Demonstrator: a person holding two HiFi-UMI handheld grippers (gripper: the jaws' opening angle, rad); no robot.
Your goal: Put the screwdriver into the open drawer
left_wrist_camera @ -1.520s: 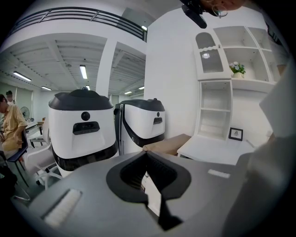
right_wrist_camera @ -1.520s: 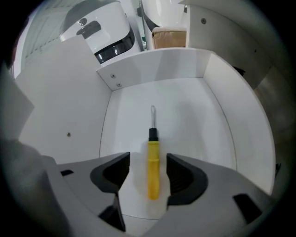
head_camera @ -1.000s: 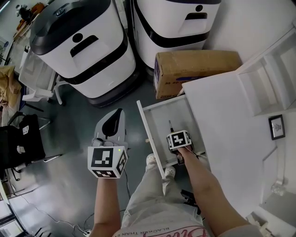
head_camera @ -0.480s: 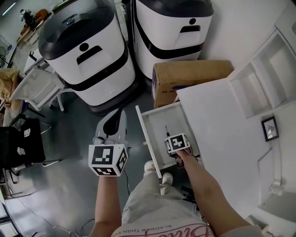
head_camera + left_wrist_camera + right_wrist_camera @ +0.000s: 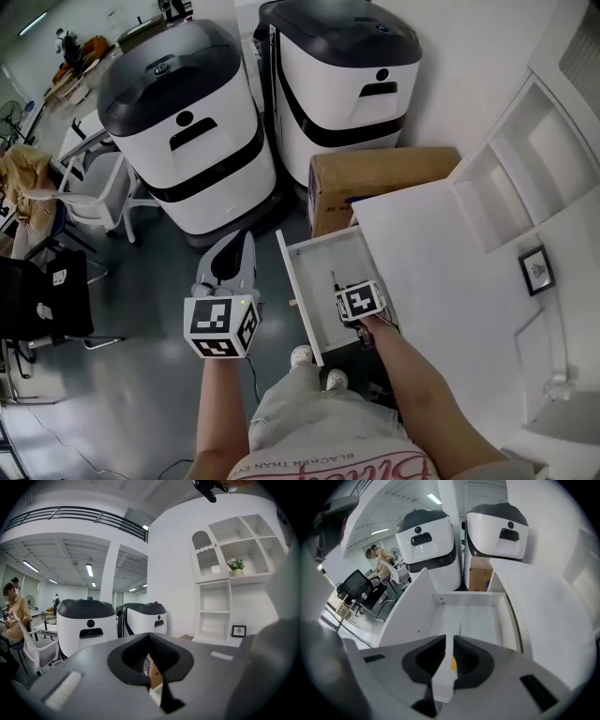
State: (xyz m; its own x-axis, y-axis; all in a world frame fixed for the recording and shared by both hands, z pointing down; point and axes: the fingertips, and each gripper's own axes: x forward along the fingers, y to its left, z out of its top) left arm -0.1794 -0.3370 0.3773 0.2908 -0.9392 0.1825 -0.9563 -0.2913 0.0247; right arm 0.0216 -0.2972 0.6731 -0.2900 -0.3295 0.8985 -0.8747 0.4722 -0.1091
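Right gripper view | screwdriver [image 5: 458,631] lies in drawer [image 5: 468,599], under R tongs [image 5: 446,641] | R tongs just closed to narrow slit, empty | L tongs [image 5: 149,637] together, empty | est.: light, stiff, rolls (grab yellow handle)

Your open drawer [image 5: 296,286] juts out from under the white desk top [image 5: 441,272], and the screwdriver [image 5: 460,628] lies flat on its otherwise bare bottom, shaft toward the far wall. On the desk top a small framed picture [image 5: 535,270] stands by the shelf unit [image 5: 506,187]. On the grey floor [image 5: 141,281] you have two white-and-black machines [image 5: 183,131] and a cardboard box [image 5: 375,183] just beyond the drawer
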